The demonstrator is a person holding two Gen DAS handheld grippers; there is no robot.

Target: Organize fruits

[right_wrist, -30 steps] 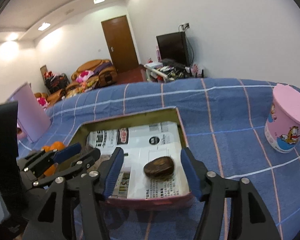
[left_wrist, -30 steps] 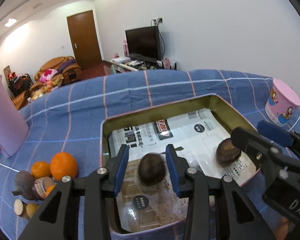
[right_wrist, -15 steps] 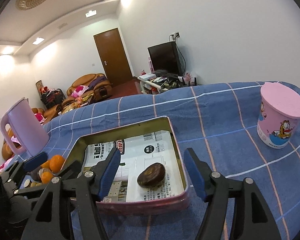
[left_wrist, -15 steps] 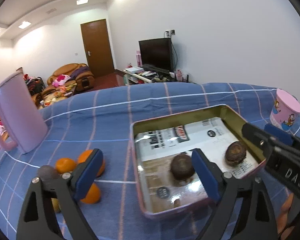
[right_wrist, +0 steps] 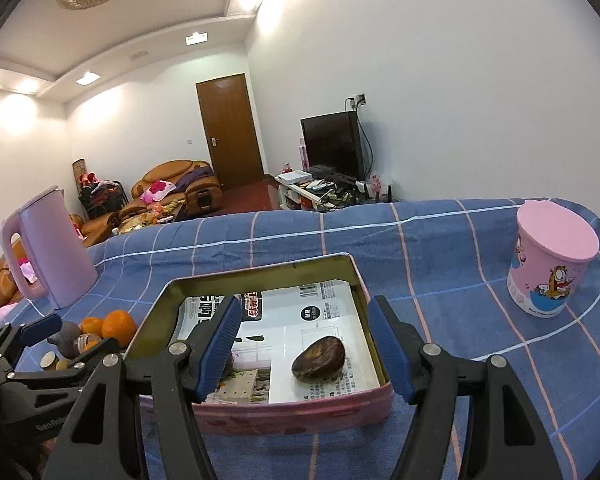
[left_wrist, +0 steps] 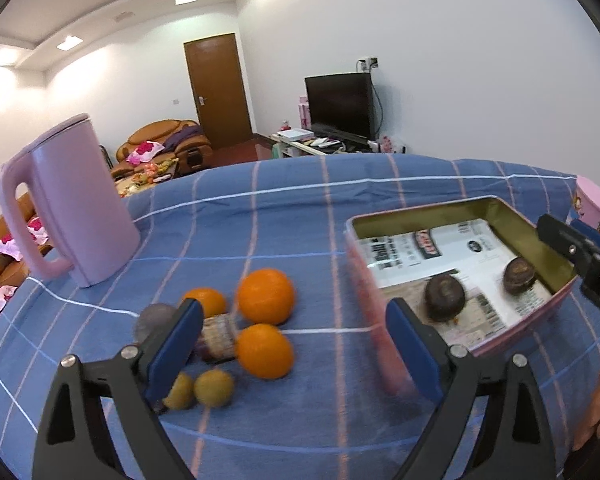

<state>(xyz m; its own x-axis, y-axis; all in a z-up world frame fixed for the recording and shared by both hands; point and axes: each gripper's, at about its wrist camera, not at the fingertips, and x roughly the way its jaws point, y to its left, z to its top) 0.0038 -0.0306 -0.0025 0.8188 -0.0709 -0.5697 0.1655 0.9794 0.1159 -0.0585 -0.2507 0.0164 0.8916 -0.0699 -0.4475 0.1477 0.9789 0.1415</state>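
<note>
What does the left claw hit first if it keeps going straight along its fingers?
Probably the lower orange, which sits nearest between the open fingers of the left claw, with bare blue cloth behind it. Depth is hard to judge; it could land on cloth just short of the orange.

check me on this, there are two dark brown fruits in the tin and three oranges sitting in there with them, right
Not quite. The two dark brown fruits are in the tin, but the three oranges sit outside it, on the blue cloth to its left. The left wrist view shows this.

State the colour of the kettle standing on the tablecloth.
Pale pink: the kettle shows best in the left wrist view.
</note>
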